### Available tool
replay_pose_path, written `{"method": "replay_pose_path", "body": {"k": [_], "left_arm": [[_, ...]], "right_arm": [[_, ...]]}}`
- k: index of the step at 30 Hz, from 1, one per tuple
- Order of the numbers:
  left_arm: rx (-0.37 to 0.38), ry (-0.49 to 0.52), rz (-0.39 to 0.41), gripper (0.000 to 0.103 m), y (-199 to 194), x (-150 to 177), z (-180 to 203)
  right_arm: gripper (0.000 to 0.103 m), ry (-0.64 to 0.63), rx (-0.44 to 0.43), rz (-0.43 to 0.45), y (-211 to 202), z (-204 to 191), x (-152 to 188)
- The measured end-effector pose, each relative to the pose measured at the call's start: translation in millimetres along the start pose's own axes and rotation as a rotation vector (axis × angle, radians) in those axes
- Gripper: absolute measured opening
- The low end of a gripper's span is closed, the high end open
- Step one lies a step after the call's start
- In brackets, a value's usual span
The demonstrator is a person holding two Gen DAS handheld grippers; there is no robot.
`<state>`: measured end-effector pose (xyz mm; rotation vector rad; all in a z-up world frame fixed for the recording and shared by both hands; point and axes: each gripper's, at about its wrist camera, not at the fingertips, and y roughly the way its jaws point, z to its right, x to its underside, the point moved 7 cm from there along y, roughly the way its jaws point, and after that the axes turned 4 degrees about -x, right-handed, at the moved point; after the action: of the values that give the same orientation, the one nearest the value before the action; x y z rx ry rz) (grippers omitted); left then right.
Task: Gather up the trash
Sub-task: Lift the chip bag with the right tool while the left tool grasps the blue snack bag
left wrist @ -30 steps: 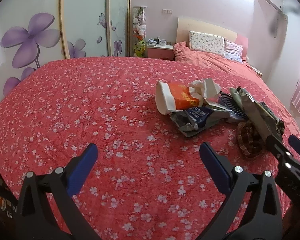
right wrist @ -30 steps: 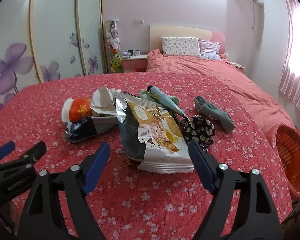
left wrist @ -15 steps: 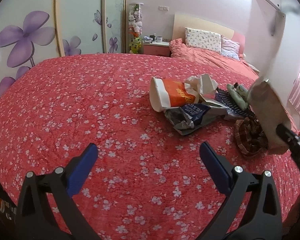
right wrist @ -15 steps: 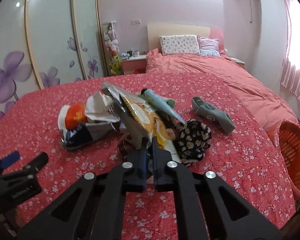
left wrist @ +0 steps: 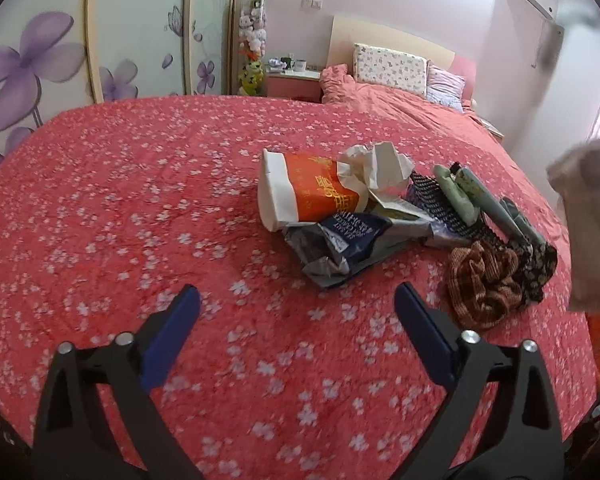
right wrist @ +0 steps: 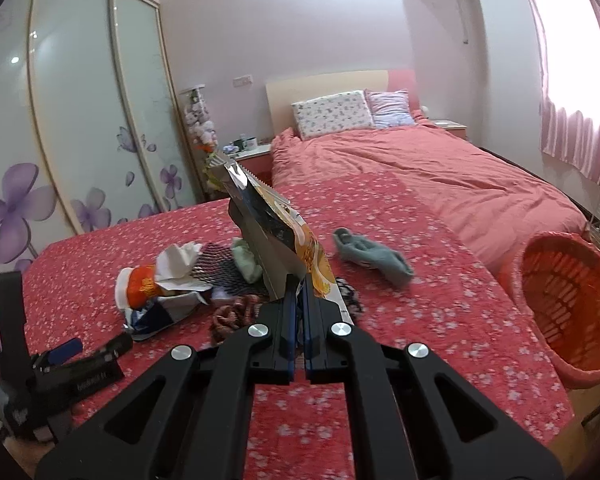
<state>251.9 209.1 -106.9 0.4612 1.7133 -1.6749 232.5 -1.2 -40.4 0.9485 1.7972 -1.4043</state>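
My right gripper (right wrist: 299, 300) is shut on a foil snack bag (right wrist: 276, 236) and holds it up above the red flowered bedspread; the bag also shows at the right edge of the left wrist view (left wrist: 588, 224). My left gripper (left wrist: 296, 312) is open and empty, low over the bedspread in front of the pile. The pile holds an orange and white paper cup (left wrist: 304, 196), crumpled white paper (left wrist: 380, 164) and a dark blue foil wrapper (left wrist: 344, 244). An orange basket (right wrist: 568, 300) stands at the right beside the bed.
Clothing lies among the trash: a brown plaid scrunchie (left wrist: 484, 280), green socks (left wrist: 460, 192), a dark patterned cloth (left wrist: 440, 208) and a grey-green sock (right wrist: 372, 256) lying apart. A bed with pillows (right wrist: 332, 114) and a nightstand (left wrist: 292, 80) stand behind.
My right gripper has lifted the snack bag clear of the pile and swung it to the right towards the basket. My left gripper has moved slightly closer to the pile.
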Motion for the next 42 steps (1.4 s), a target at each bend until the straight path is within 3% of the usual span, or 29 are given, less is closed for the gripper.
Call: {"method": "replay_pose_path", "body": {"k": [9,12,14,16,22,33,42], "left_arm": [[0.064,-0.057,-0.061,0.068,27,-15,9],[0.075,-0.052,-0.074,0.056,35,-19,14],[0.085,-0.060,-0.105,0.039,44,-18,15],[0.104,-0.076,-0.134,0.036,52,-16,16],[0.109,-0.065,-0.091,0.026,47,-14,16],[0.101,-0.056,-0.029,0.025,-2,-10,14],[0.158,-0.027,0.026,0.025,-53,-23,48]], "right_arm": [[0.003,-0.005,0.035,-0.015,4,16,9],[0.003,-0.005,0.035,-0.022,6,20,13],[0.003,-0.010,0.039,-0.026,7,22,15],[0.003,-0.017,0.043,-0.025,5,22,16],[0.003,-0.015,0.056,-0.021,0,29,17],[0.003,0.008,0.057,0.013,-17,39,12],[0.003,0.042,0.071,0.062,-36,58,3]]}}
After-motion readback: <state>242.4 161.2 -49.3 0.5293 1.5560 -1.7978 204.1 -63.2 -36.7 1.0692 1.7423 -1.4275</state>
